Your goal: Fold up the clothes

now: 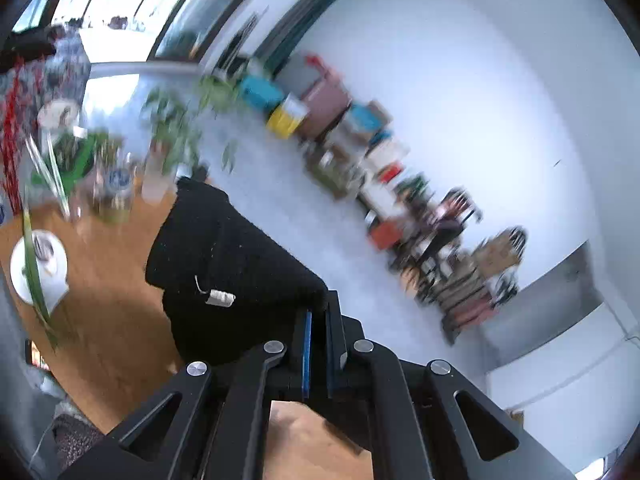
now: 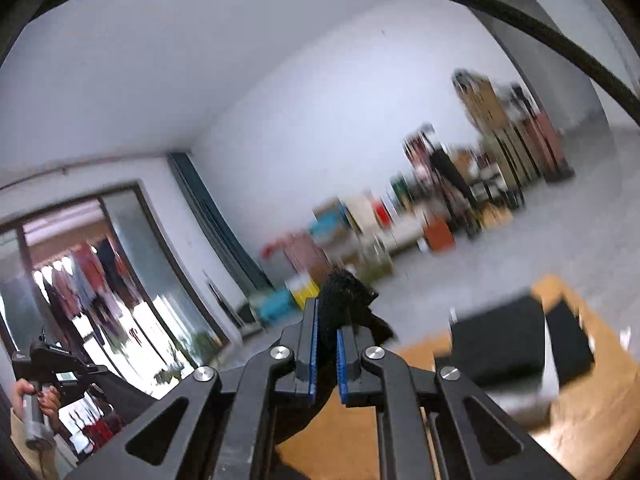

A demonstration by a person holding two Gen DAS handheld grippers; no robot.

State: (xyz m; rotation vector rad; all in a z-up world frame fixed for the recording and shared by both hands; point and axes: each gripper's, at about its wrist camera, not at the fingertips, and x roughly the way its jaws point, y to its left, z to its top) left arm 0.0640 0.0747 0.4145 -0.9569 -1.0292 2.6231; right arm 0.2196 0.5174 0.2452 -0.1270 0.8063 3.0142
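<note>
A black knitted garment (image 1: 224, 264) with a small white tag (image 1: 219, 298) hangs in the air above a wooden table (image 1: 104, 320). My left gripper (image 1: 318, 320) is shut on one edge of it. My right gripper (image 2: 326, 328) is shut on another bunched edge of the same garment (image 2: 344, 292), held up above the table (image 2: 580, 432). Both views are tilted and blurred. The lower part of the garment is hidden behind the grippers.
Potted plants (image 1: 172, 128), glass jars (image 1: 120, 188) and a white vase (image 1: 38, 268) stand on the table's far side. A black box (image 2: 500, 340) lies on the table at right. Coloured boxes and shelves (image 1: 400, 184) line the white wall. The left hand and its gripper (image 2: 40, 380) show at far left.
</note>
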